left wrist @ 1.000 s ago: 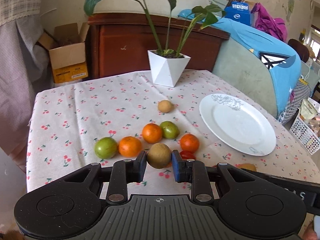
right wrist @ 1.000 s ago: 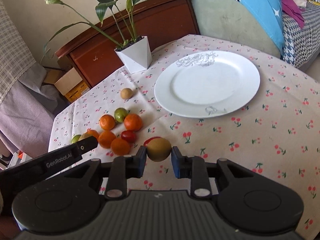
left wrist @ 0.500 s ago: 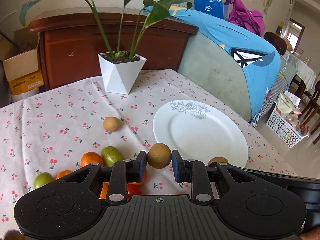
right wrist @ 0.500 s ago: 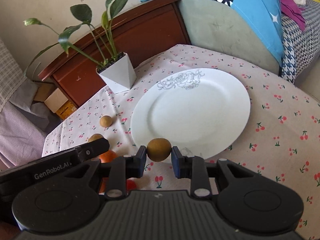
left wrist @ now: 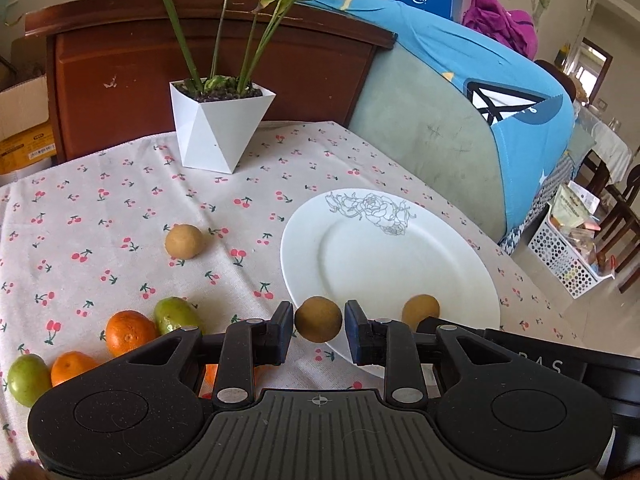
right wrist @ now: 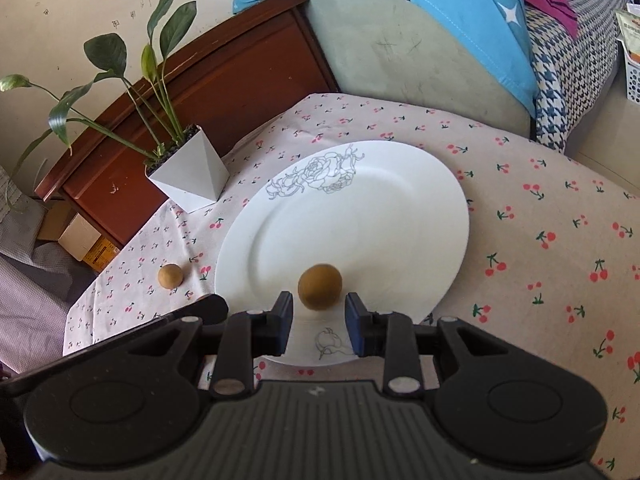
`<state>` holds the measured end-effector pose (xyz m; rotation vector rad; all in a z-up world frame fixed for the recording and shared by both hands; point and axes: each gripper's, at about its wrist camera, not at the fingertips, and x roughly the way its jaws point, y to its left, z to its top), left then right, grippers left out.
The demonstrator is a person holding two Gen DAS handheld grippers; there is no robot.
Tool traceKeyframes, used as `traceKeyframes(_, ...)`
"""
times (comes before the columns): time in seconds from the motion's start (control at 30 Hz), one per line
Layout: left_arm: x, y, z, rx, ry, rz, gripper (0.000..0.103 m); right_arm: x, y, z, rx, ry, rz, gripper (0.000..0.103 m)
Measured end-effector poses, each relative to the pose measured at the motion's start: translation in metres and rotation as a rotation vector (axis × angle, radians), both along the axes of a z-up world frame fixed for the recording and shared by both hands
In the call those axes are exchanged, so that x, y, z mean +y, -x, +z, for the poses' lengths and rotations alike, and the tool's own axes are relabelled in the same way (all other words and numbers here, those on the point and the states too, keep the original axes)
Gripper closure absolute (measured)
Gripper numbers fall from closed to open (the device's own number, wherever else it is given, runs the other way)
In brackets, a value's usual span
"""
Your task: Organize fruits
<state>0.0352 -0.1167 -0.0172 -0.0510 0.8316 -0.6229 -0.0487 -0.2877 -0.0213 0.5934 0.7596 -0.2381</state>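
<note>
A white plate [left wrist: 400, 256] with a rose drawing lies on the cherry-print tablecloth. My left gripper [left wrist: 319, 322] holds a round brown fruit [left wrist: 319, 319] between its pads at the plate's near-left rim. My right gripper [right wrist: 319, 314] is open above the plate's [right wrist: 380, 208] near part. A brown fruit [right wrist: 320, 286] lies on the plate just ahead of its pads; it also shows in the left wrist view [left wrist: 420, 308]. Another brown fruit [left wrist: 184, 241] lies on the cloth left of the plate.
Two oranges [left wrist: 128, 330] and two green fruits [left wrist: 176, 316] lie at the left front. A white pot with a plant [left wrist: 220, 128] stands at the back. A sofa with a blue cover [left wrist: 480, 112] borders the table on the right.
Both grippers moved right, over to the plate. My right gripper opened and its brown fruit now rests on the plate. My left gripper still holds its fruit.
</note>
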Motion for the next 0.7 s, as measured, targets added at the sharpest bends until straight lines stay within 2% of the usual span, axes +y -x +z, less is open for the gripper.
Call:
traceKeyframes(0.13, 0.000, 0.003, 0.006, -0.025, 0.007, 0.001, 0.069, 0.002, 0.001, 0.004, -0.015, 0.021, 0.003, 0.073)
traceKeyframes(0.3, 0.009, 0.005, 0.012, -0.040, 0.006, 0.038, 0.048, 0.006, 0.002, 0.006, -0.021, 0.005, 0.015, 0.072)
traceKeyframes(0.7, 0.040, 0.002, 0.019, -0.019, -0.002, 0.113, 0.039, 0.011, 0.005, 0.007, -0.015, -0.029, 0.034, 0.067)
